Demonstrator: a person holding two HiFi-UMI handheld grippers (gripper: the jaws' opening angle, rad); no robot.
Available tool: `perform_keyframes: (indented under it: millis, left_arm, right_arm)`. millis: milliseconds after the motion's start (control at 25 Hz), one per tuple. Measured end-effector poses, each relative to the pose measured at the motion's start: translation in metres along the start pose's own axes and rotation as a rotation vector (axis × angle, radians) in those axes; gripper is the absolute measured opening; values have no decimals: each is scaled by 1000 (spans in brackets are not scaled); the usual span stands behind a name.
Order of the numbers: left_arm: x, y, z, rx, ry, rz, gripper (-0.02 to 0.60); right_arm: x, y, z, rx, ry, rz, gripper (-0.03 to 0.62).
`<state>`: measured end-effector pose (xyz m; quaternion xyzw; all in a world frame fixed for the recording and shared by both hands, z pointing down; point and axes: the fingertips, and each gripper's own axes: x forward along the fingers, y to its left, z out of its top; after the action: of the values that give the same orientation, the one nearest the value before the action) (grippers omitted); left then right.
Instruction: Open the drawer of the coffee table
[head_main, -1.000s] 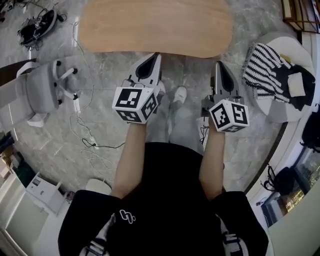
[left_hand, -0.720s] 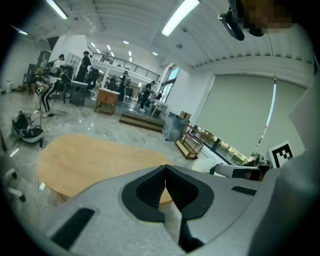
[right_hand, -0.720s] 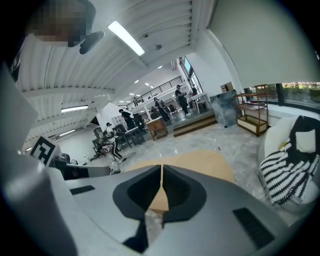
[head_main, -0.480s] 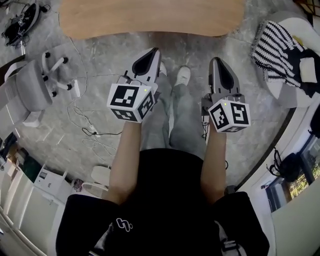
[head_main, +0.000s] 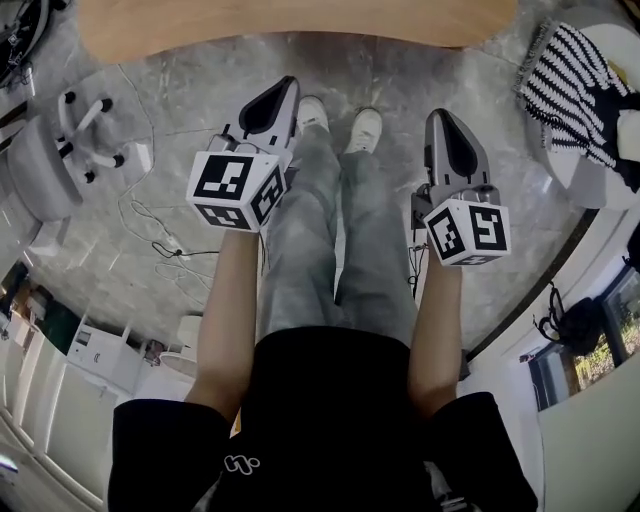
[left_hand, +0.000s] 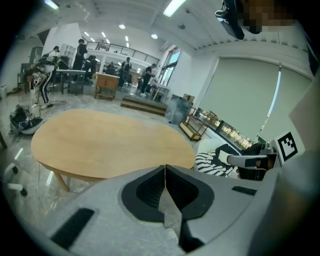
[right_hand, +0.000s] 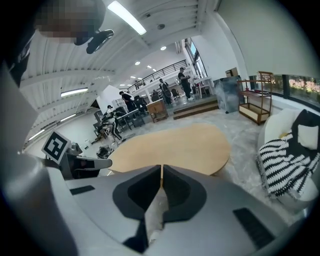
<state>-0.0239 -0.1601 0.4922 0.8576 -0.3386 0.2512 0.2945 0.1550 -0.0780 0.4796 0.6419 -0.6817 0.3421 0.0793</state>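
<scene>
The coffee table (head_main: 300, 25) is an oval of light wood along the top edge of the head view, beyond both grippers. No drawer shows in any view. My left gripper (head_main: 285, 85) hangs over the marble floor short of the table, jaws shut and empty. My right gripper (head_main: 440, 115) is level with it on the other side of the person's legs, also shut on nothing. In the left gripper view the table (left_hand: 110, 145) lies ahead past the shut left gripper (left_hand: 165, 167). The right gripper view shows the table (right_hand: 175, 145) ahead of the shut right gripper (right_hand: 161, 170).
A grey swivel chair (head_main: 50, 160) stands at the left with cables (head_main: 170, 245) trailing across the floor. A striped cushion (head_main: 580, 80) lies on a white seat at the right. The person's shoes (head_main: 365, 130) stand between the grippers. White cabinets (head_main: 90, 350) are at the lower left.
Both grippers have sunk and stayed shut. The table has slid toward the top edge of the head view, and the person's legs and shoes now show between the grippers.
</scene>
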Motion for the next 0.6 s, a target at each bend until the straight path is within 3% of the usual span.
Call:
perform_keyframes:
  millis: [240, 600]
  left_arm:
    - [30, 25, -44, 17, 41, 21, 11]
    - [66, 66, -88, -23, 86, 69, 12]
  right_arm:
    - [18, -27, -40, -15, 30, 0, 15]
    - [52, -72, -81, -83, 130, -7, 17]
